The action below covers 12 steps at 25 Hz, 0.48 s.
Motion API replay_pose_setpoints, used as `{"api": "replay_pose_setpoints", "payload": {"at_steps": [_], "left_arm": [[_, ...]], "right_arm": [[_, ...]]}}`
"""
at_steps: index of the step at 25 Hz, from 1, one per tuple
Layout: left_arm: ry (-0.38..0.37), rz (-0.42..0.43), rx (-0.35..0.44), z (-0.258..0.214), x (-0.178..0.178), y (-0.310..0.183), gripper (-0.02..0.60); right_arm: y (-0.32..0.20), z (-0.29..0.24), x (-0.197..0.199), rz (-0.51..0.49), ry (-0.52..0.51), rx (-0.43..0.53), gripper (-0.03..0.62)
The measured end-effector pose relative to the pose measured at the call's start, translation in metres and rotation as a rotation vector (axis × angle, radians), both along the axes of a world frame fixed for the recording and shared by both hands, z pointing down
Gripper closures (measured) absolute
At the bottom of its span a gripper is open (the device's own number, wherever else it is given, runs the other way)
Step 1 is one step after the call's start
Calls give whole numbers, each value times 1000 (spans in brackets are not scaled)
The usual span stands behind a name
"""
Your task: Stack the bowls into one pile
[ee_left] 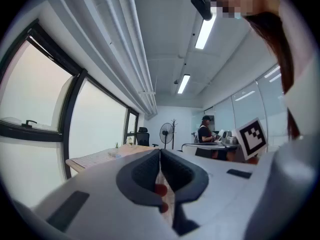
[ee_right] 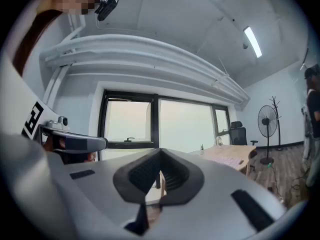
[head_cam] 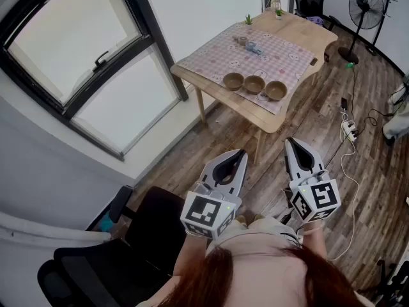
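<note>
The person's hair point(head_cam: 255, 280) fills the bottom of the head view. Just beyond it the left tool point(head_cam: 240, 152) and the right tool point(head_cam: 291, 143) are held level, side by side. Both are clenched with nothing between their jaws.

The bowls point(head_cam: 254, 84), three of them, sit in a row just beside one another on a checked cloth point(head_cam: 255, 59). They are at the near edge of the surface point(head_cam: 307, 34), far ahead and well apart from both tools, so no stacking has begun.

Several things could go wrong from here:
- A black chair point(head_cam: 128, 235) stands near on the left. A white cable point(head_cam: 350, 171) and a power strip point(head_cam: 348, 130) lie on the floor point(head_cam: 300, 120) to the right. A careless step towards the surface could catch either side.
- A tool that reaches a bowl with its jaws together would likely shove it rather than grip it.
- So close to the edge, a shoved bowl could slide off.
- A lifted bowl could also clip its neighbour, because the row is tight.
</note>
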<state>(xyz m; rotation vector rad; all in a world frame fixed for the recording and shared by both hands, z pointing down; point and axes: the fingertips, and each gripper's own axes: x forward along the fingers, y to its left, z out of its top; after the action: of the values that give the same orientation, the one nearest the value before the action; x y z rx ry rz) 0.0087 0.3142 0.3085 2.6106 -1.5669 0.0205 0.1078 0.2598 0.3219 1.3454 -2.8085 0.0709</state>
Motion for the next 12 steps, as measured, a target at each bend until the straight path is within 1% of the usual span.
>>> {"api": "replay_pose_setpoints", "payload": {"at_steps": [3,7,12], "left_arm": [[-3,1,-6,2,-7,2,569],[3,6,-22,8,-12,4,569],[-1,24,-41,14,-13,1,569]], "right_arm": [[1,-1,-5,9,-3,5,594],[1,1,-7,16,-37,10,594],[-1,4,-9,27,-40,-25,594]]}}
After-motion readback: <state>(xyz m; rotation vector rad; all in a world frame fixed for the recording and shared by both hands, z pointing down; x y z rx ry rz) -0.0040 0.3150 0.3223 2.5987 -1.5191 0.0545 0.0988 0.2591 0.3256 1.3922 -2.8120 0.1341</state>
